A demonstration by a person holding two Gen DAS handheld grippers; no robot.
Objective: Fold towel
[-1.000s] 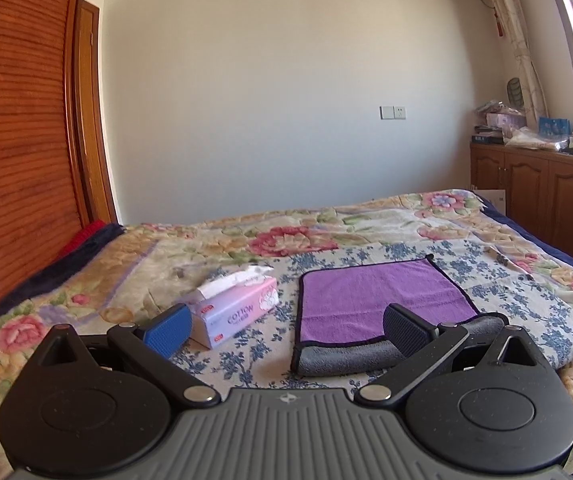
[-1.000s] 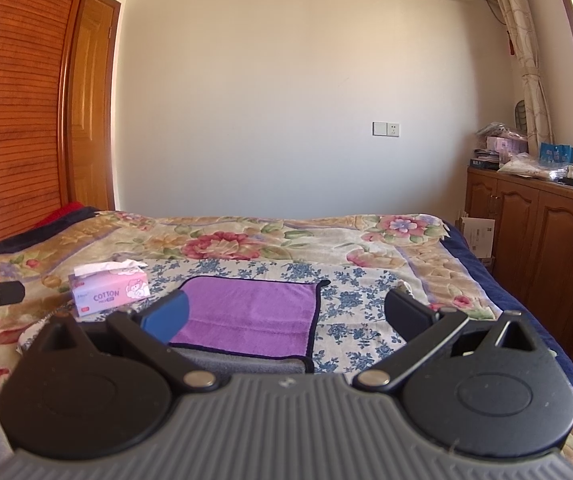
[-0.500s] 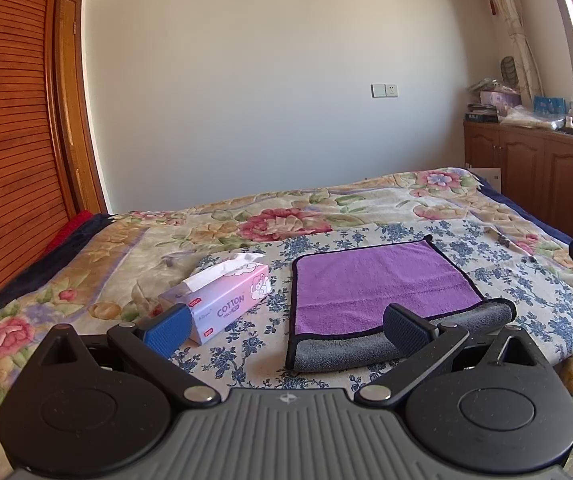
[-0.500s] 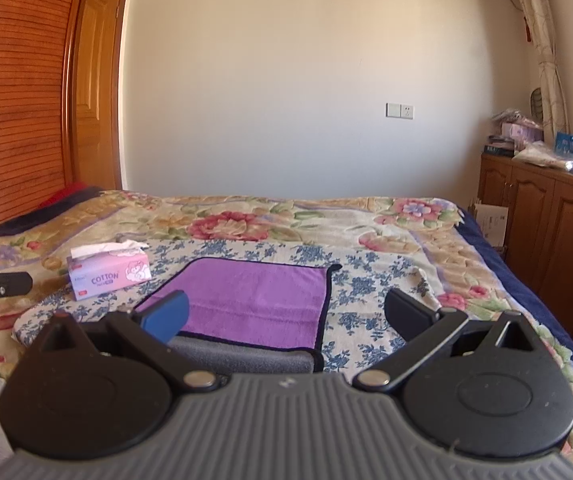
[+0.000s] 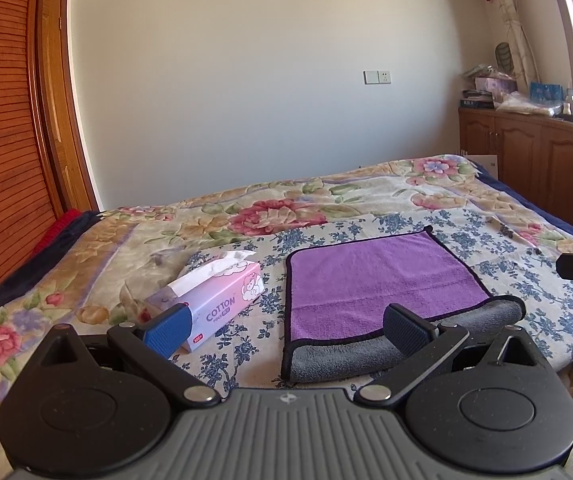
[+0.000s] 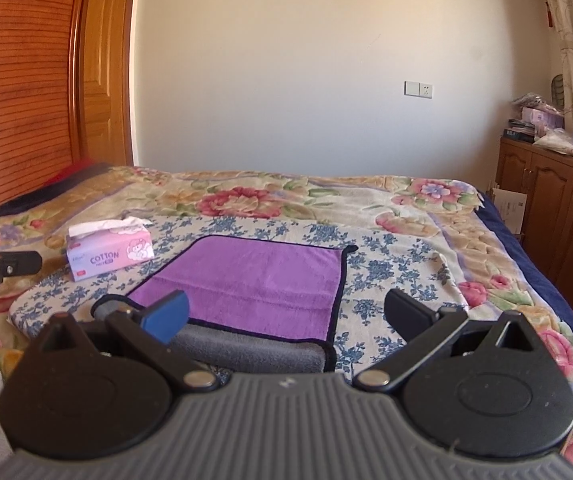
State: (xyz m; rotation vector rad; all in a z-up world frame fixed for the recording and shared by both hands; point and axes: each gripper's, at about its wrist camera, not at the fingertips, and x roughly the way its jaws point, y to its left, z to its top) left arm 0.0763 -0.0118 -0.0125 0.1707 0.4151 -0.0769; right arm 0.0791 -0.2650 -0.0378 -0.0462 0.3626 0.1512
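A purple towel (image 5: 378,280) with a black hem lies flat on the bed, its near edge turned over to show the grey underside (image 5: 346,360). It also shows in the right wrist view (image 6: 258,284). My left gripper (image 5: 286,326) is open and empty, held above the bed just short of the towel's near left corner. My right gripper (image 6: 286,314) is open and empty, held just short of the towel's near right corner. Neither touches the towel.
A pink tissue box (image 5: 214,300) stands left of the towel, also in the right wrist view (image 6: 108,250). The bed (image 5: 246,216) has a floral cover. A wooden wardrobe (image 5: 2,140) is at the left, wooden cabinets (image 6: 554,200) at the right.
Both grippers have tilted and moved down a little toward the bed, so the towel and tissue box look closer. Both stay open.
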